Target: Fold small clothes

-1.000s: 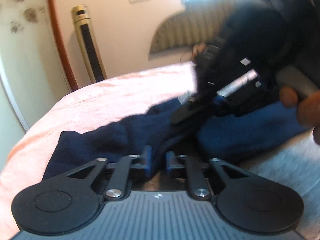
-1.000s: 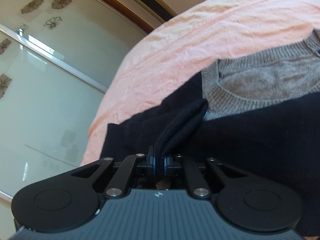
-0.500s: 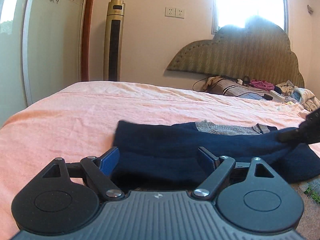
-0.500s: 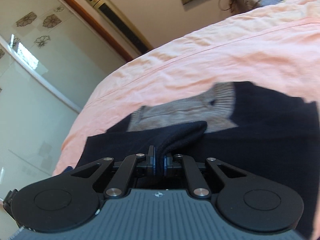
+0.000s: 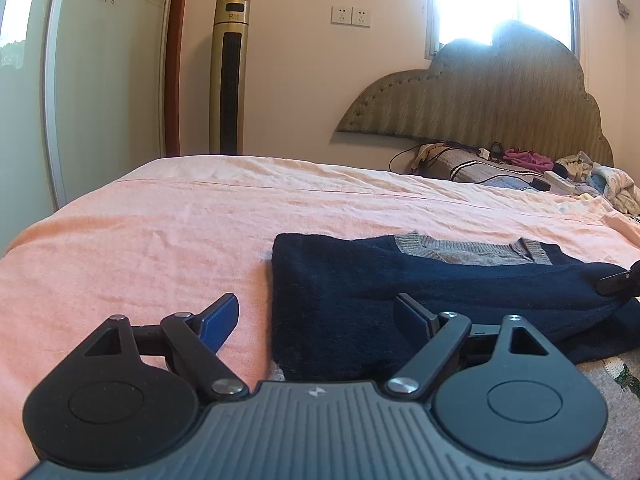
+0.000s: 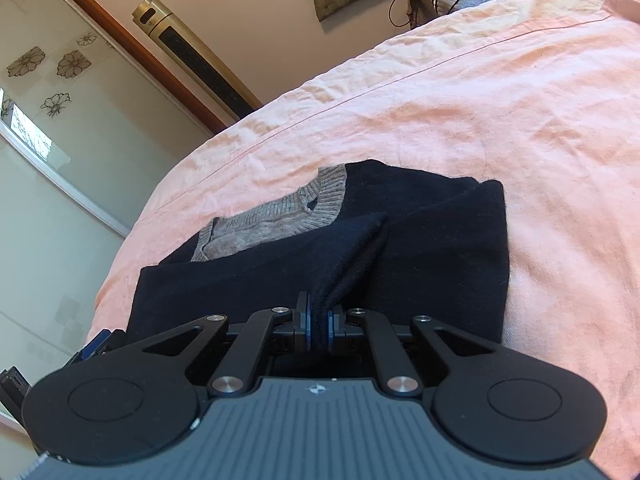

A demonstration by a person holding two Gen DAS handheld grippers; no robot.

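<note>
Pink bed sheet (image 5: 168, 232) fills both views; the sweater (image 6: 420, 240) lies folded mid-frame. Left gripper (image 5: 316, 316) gapes empty at its edge. Right gripper (image 6: 319, 324) is clamped on a dark fold; pulling sideways could drag the layers apart.
</note>
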